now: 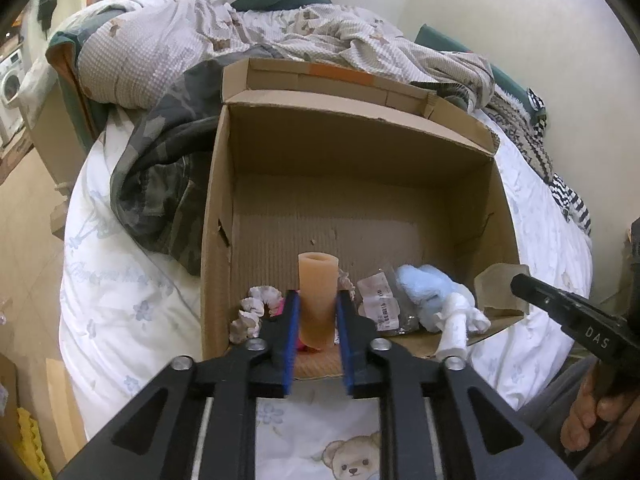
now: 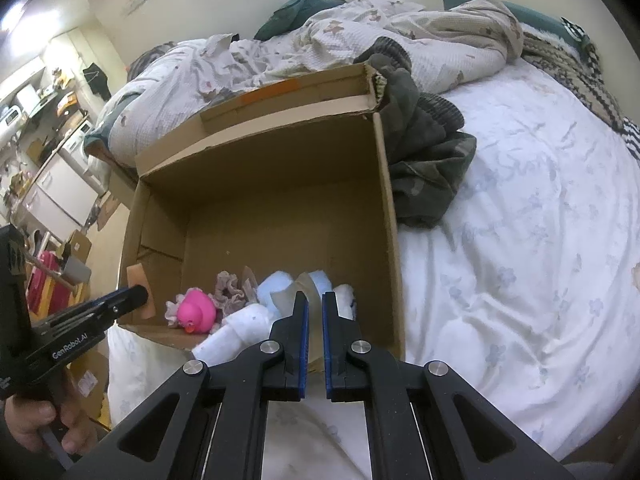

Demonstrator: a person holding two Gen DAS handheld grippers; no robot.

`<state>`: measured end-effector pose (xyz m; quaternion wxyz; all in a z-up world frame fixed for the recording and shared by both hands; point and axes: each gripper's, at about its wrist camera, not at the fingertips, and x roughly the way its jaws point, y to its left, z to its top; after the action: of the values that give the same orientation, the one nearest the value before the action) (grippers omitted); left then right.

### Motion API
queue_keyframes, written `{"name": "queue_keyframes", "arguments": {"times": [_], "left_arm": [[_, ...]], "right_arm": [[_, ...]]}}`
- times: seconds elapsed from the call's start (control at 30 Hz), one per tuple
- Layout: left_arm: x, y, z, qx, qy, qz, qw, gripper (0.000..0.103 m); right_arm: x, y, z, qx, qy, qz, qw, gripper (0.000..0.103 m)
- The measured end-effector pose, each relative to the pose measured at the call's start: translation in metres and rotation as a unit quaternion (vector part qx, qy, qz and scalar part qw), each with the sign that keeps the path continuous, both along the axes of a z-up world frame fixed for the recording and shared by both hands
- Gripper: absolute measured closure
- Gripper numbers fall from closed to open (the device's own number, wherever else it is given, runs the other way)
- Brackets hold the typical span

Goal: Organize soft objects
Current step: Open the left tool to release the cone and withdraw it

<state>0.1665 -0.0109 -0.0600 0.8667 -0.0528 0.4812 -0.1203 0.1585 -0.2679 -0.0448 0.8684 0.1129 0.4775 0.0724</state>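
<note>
**Both grippers tilted down over the near edge of the cardboard box**

A cardboard box sits open on a bed with a white flowered sheet. Both grippers point steeply down toward its near edge, side by side, each held from below by a hand.

The left gripper reaches over the near wall. A peach-coloured soft tube stands upright between its blue pads, and the pads sit just beside the tube's sides; whether they press on it cannot be told from this view. In the right wrist view the same gripper comes in from the left at a shallow angle, its tip at the box's near-left corner, and the left hand wraps its handle low in the frame.

The right gripper has its pads drawn close together on a flat, translucent beige piece that rises between them. From the left wrist view its black finger meets that same piece at the box's near-right corner, and the right hand grips the handle beneath.

Along the box's near wall lie a pink rubber duck, a frilly scrunchie, a light blue plush, a white stuffed piece and a small clear packet.

A camouflage garment lies against the box's side, and a rumpled duvet is heaped behind.
</note>
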Motion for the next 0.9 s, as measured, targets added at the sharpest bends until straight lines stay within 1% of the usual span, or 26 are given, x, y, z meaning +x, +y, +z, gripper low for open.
{"name": "queue_keyframes", "arguments": {"times": [0.03,0.1,0.13,0.17,0.2,0.23,0.27,0.33,0.43,0.53,0.6,0.67,0.7,0.77,0.8,0.83,0.87,0.9], "left_arm": [[0.0,-0.001,0.001,0.003,-0.002,0.001,1.0,0.081],[-0.001,-0.001,0.001,0.008,-0.003,0.003,1.0,0.067],[-0.001,-0.001,0.002,0.008,-0.004,0.005,0.9999,0.053],[-0.003,0.0,0.004,0.008,-0.01,0.009,0.9999,0.04],[-0.003,0.001,0.005,0.009,-0.014,0.012,0.9998,0.036],[-0.005,0.001,0.006,0.013,-0.019,0.016,0.9996,0.033],[-0.005,0.001,0.007,0.014,-0.021,0.016,0.9995,0.033],[-0.004,-0.002,0.007,0.023,-0.021,0.013,0.9994,0.033],[-0.007,-0.003,0.009,0.043,-0.031,0.016,0.9985,0.033],[-0.01,-0.004,0.015,0.065,-0.052,0.026,0.9962,0.033],[-0.013,-0.004,0.02,0.067,-0.064,0.027,0.9953,0.033],[-0.015,-0.003,0.023,0.059,-0.07,0.014,0.9957,0.033],[-0.016,-0.004,0.025,0.057,-0.072,0.01,0.9957,0.033],[-0.021,-0.002,0.03,0.065,-0.082,0.021,0.9943,0.033],[-0.024,0.0,0.032,0.064,-0.087,0.024,0.9938,0.033],[-0.028,0.001,0.035,0.062,-0.092,0.026,0.9935,0.033],[-0.032,0.002,0.04,0.063,-0.102,0.031,0.9923,0.033],[-0.036,0.003,0.044,0.068,-0.111,0.036,0.9909,0.033]], "right_arm": [[0.0,0.001,0.0,-0.001,0.0,0.001,1.0,0.098],[0.0,0.002,0.0,0.0,0.0,0.004,1.0,0.095],[0.0,0.002,0.0,0.005,0.001,0.006,1.0,0.089],[0.0,0.002,-0.001,0.009,0.003,0.006,1.0,0.079],[0.0,0.001,-0.001,0.012,0.004,0.006,1.0,0.073],[-0.001,0.001,-0.001,0.016,0.003,0.004,1.0,0.059],[-0.001,0.0,0.0,0.021,0.001,0.002,1.0,0.04],[-0.002,-0.001,0.001,0.03,-0.003,-0.002,1.0,0.028],[0.0,-0.001,-0.001,0.032,0.006,-0.002,0.999,0.028],[0.001,0.002,-0.003,0.029,0.01,0.001,1.0,0.028],[0.0,0.004,-0.001,0.031,0.005,0.006,0.999,0.028],[-0.002,0.007,0.003,0.031,0.0,0.014,0.999,0.026],[-0.004,0.01,0.006,0.02,-0.009,0.016,1.0,0.026],[-0.009,0.014,0.013,0.006,-0.029,0.019,0.999,0.025],[-0.011,0.015,0.017,0.005,-0.038,0.02,0.999,0.023],[-0.014,0.015,0.021,0.007,-0.045,0.02,0.999,0.014],[-0.017,0.015,0.024,0.009,-0.053,0.018,0.998,0.002],[-0.021,0.015,0.028,0.012,-0.063,0.016,0.998,0.0]]}}
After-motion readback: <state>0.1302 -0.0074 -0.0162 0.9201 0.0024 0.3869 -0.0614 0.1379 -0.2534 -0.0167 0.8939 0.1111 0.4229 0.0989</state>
